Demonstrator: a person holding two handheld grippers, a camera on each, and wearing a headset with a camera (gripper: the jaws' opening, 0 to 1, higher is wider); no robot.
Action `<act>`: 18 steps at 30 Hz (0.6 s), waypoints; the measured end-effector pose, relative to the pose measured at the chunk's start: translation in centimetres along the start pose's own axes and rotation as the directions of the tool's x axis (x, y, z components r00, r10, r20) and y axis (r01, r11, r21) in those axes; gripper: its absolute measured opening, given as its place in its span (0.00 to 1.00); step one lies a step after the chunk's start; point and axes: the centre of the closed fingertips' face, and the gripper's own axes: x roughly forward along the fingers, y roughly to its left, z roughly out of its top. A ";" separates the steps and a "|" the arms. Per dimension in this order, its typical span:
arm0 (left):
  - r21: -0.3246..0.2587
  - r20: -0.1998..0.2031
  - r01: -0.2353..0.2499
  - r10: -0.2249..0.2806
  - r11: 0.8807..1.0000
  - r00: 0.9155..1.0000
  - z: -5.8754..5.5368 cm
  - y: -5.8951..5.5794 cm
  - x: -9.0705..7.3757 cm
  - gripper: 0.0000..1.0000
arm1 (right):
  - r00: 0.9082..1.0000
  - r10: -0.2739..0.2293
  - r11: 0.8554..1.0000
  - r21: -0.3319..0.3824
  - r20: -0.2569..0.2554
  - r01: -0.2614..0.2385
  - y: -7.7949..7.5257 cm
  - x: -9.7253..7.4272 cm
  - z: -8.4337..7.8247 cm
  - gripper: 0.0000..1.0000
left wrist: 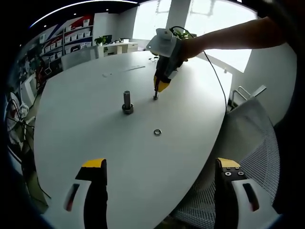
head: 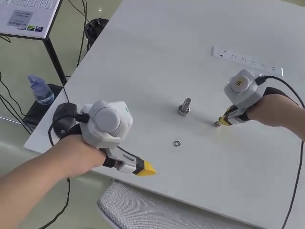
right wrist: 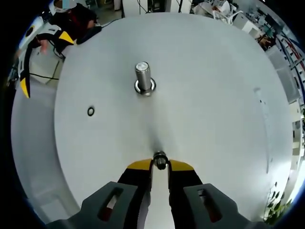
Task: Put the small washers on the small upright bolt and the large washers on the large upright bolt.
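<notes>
Workbench with two upright bolts, one loose washer and two hand-held grippers. The large bolt (head: 185, 106), a smooth grey metal cylinder, stands near the middle of the matte white table (head: 157, 47). A wider shiny ring circles its foot; how many washers make up that ring cannot be told. The small bolt (head: 217, 124), a much thinner metal stud, stands to the large bolt's right and nearer the person, well apart from it. One small washer (head: 177, 143), a flat metal ring with an open centre, lies flat on the table, nearer the person than the large bolt and apart from both bolts. The right gripper (head: 224, 121) points down at the small bolt, its yellow-tipped jaws drawn to a narrow slit with the bolt's top caught between them. The left gripper (left wrist: 161, 164) hangs over the near table edge with its two yellow-tipped jaws wide apart and nothing between them. One white power strip (head: 248, 61) lies at the far side; a grey mesh chair (head: 138, 210) sits below the near edge.
</notes>
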 end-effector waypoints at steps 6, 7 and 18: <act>-0.005 -0.002 -0.004 0.004 1.000 1.000 -0.2 0.3 -0.1 0.94 | 1.000 0.003 1.000 -0.006 -0.009 -0.003 0.1 0.6 -0.2 0.13; -0.006 -0.004 -0.004 0.004 1.000 1.000 -0.2 0.3 -0.1 0.94 | 1.000 0.004 1.000 -0.007 -0.010 -0.004 0.1 0.7 -0.2 0.13; -0.010 -0.011 0.001 -0.001 1.000 1.000 -0.5 0.4 -0.2 0.92 | 1.000 0.011 1.000 -0.012 -0.019 -0.011 -0.2 1.8 -0.4 0.13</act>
